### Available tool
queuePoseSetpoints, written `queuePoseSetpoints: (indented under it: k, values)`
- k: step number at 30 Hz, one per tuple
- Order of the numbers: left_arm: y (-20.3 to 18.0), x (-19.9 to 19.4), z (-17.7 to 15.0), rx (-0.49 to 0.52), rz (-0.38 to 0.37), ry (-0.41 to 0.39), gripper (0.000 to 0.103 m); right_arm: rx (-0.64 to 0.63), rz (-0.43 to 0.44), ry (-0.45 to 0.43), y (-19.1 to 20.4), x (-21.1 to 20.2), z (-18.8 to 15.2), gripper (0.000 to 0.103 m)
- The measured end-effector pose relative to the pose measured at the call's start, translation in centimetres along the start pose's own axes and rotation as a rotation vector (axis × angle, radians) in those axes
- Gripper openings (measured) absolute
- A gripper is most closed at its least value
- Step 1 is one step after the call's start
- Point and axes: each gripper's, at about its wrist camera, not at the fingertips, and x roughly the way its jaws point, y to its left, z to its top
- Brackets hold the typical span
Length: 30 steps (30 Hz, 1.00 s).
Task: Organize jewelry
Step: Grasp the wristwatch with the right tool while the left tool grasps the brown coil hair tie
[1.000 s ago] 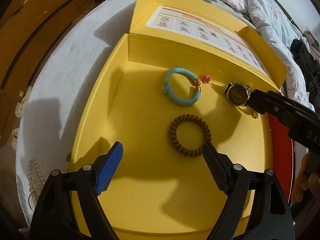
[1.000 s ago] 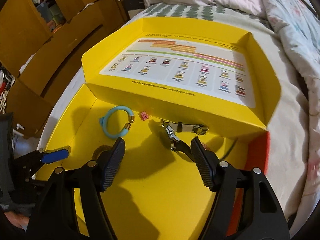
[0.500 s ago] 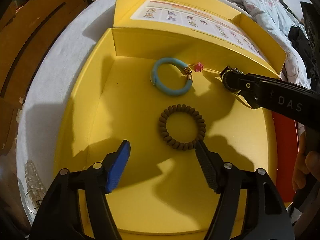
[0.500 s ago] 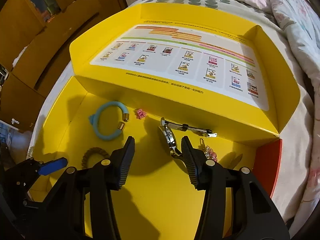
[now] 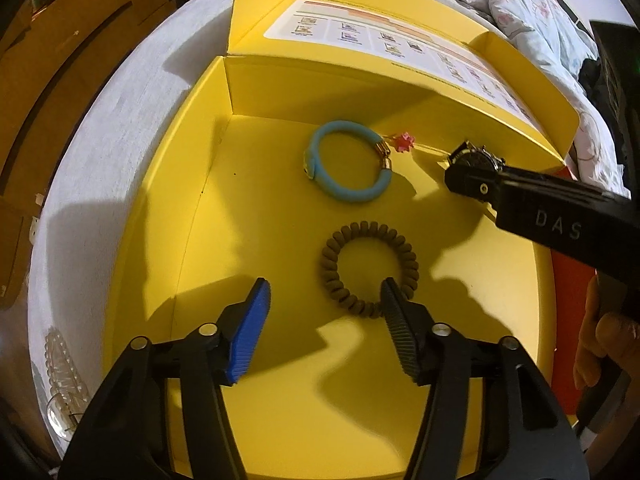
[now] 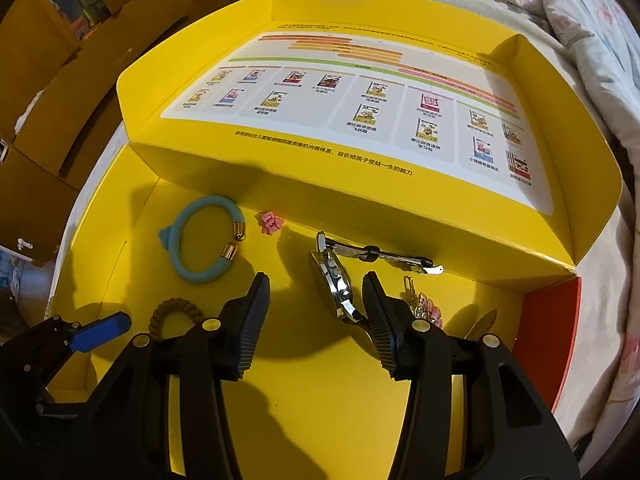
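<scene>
A yellow box (image 5: 188,216) (image 6: 104,248) holds the jewelry. A blue bracelet (image 5: 344,166) (image 6: 202,244), a small pink flower charm (image 5: 402,140) (image 6: 271,222) and a brown coil hair tie (image 5: 370,268) (image 6: 176,310) lie on its floor. A silver wristwatch (image 6: 336,280) (image 5: 474,156) stands on edge near the back wall. My right gripper (image 6: 316,298) is open around the watch, its right finger close to the case. A pink jewelled clip (image 6: 424,308) lies behind that finger. My left gripper (image 5: 324,300) is open and empty, just in front of the hair tie.
The box lid (image 6: 360,100) stands open behind, with a printed sheet inside. An orange-red panel (image 6: 548,328) borders the box on the right. The box rests on a white bed cover (image 5: 100,160); bedding (image 6: 580,40) lies to the right. A clear beaded item (image 5: 64,376) lies left of the box.
My right gripper has moved forward and narrowed around the watch, which now stands between its fingers. My left gripper has moved slightly closer to the hair tie.
</scene>
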Motion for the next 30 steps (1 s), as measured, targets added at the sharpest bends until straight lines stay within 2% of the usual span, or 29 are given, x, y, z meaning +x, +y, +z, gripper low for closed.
queuePoseSetpoints:
  k: [2,3,8,12,16,18,25,30]
  values:
    - [0.1,0.0,0.2,-0.005,0.001,-0.004,0.052,0.004,0.003,0.001,0.0,0.0,0.1,0.050]
    - [0.1,0.0,0.3,-0.003,0.008,-0.006,0.044,0.006,0.004,0.003,0.0,0.0,0.1,0.050]
    - [-0.1,0.3,0.6,0.011,0.038,-0.018,0.036,0.009,-0.022,0.025,0.0,0.8,0.0,0.048]
    - [-0.2,0.4,0.7,0.028,0.058,-0.033,0.029,0.029,-0.028,0.025,-0.3,1.4,-0.2,0.041]
    - [-0.6,0.7,0.8,0.044,0.072,-0.048,0.018,0.034,-0.046,0.030,-0.3,1.4,-0.2,0.031]
    - [-0.4,0.7,0.9,0.038,0.052,-0.051,0.010,0.036,-0.055,0.030,-0.4,1.4,-0.3,0.028]
    - [-0.2,0.4,0.7,0.024,0.031,-0.049,0.009,0.058,-0.029,0.027,-0.9,1.1,-0.8,0.016]
    - [-0.2,0.3,0.4,0.019,0.005,-0.036,0.009,0.081,-0.012,0.022,-1.2,0.5,-1.3,0.014]
